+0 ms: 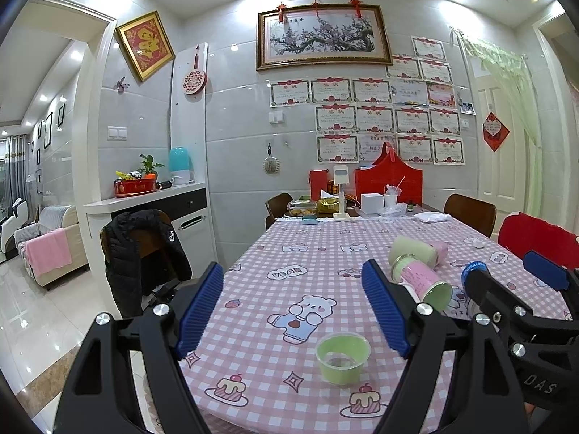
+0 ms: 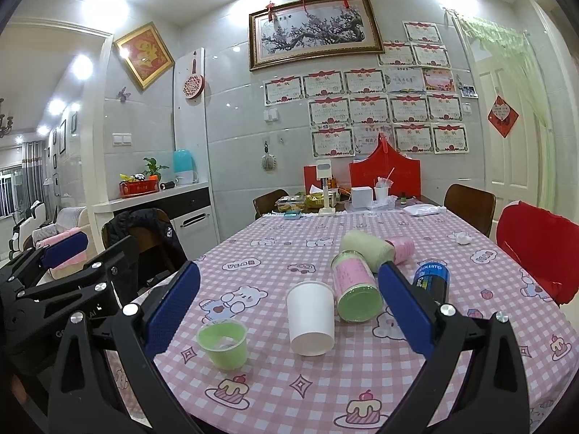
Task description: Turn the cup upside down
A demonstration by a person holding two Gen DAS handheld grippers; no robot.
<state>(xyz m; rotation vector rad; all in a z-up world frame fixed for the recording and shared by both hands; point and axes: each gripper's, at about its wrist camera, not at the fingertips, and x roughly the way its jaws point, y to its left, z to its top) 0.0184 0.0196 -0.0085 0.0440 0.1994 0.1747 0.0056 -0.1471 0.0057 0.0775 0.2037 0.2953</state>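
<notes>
A white paper cup [image 2: 311, 318] stands on the pink checked tablecloth [image 2: 289, 390] between my right gripper's open fingers; whether its mouth is up or down I cannot tell. A small green plastic cup [image 2: 223, 342] stands mouth up to its left; it also shows in the left wrist view [image 1: 342, 357]. My right gripper [image 2: 289, 311] is open and empty, just short of the white cup. My left gripper [image 1: 295, 309] is open and empty above the table, with the green cup below and between its fingers. The white cup is hidden in the left wrist view.
A pink and green canister [image 2: 356, 289] lies on its side behind the white cup, with a pale green roll [image 2: 367, 247], a pink roll [image 2: 400, 247] and a dark bottle [image 2: 432, 282]. Chairs [image 2: 470, 206] ring the table. Clutter and red boxes [image 2: 385, 177] stand at the far end.
</notes>
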